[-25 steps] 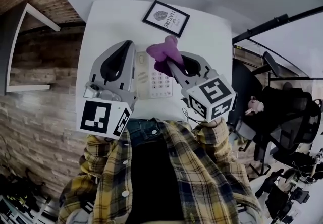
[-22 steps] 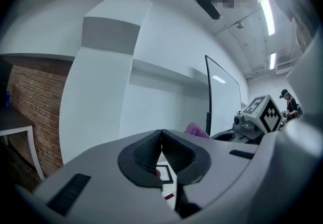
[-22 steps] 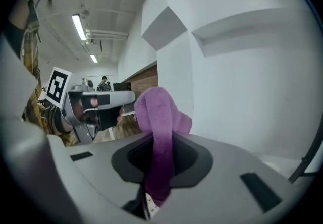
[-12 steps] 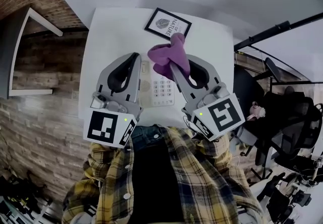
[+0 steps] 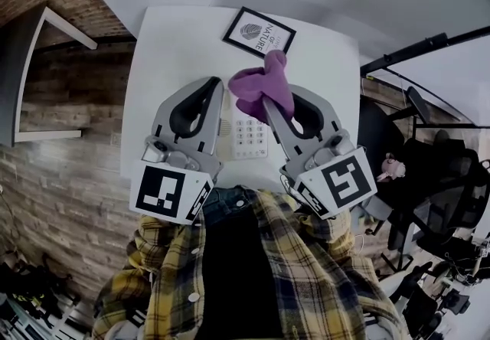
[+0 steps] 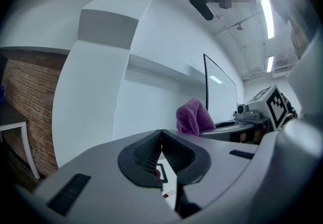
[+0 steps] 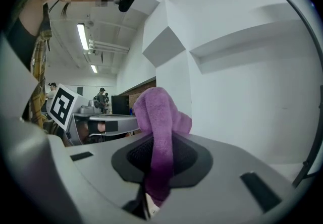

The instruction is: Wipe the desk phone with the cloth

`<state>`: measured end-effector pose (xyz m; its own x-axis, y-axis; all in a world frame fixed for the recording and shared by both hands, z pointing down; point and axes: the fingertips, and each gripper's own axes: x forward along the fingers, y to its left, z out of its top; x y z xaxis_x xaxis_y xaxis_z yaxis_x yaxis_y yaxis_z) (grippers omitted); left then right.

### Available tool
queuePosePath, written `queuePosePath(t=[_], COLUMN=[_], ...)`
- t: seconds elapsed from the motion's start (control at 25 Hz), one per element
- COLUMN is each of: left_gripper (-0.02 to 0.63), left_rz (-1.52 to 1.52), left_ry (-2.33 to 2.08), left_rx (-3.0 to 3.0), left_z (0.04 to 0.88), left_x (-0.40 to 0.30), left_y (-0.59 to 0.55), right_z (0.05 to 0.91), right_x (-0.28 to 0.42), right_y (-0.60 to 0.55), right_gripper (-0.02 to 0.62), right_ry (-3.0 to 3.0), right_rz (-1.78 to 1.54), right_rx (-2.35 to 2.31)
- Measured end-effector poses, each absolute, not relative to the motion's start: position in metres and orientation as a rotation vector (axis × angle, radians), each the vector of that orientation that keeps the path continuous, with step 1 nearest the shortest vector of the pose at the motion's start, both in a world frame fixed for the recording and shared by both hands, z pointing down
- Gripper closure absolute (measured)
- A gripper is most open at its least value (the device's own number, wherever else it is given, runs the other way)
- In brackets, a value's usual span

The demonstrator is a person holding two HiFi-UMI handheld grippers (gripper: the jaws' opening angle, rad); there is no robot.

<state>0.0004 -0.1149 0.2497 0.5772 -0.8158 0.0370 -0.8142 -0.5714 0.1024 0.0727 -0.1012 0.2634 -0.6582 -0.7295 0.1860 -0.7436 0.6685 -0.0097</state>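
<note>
Right hand-held gripper (image 5: 268,103) pinches the cloth (image 5: 260,84) above the phone (image 5: 246,137), seemingly poised to wipe; left hand-held gripper (image 6: 161,134) is closed, empty.

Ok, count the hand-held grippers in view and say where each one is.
2. The left hand-held gripper is over the left side of the desk phone, jaws shut on nothing; the right hand-held gripper is over its right side, shut on the purple cloth. None seems hidden.
</note>
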Motion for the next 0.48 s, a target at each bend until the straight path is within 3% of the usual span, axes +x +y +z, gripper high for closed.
queuePosePath(t=[0.48], left_gripper=[0.592], left_rz=[-0.012], left_ry=[-1.403], left_rx=[2.691], left_z=[0.2511], left_x=[0.001], left_y=[-0.1188], right_z=[0.2624], right_x=[0.0754], right_y=[-0.1051], right_gripper=[0.529], right_ry=[-2.72], right_rz=[0.12], right_rx=[1.224])
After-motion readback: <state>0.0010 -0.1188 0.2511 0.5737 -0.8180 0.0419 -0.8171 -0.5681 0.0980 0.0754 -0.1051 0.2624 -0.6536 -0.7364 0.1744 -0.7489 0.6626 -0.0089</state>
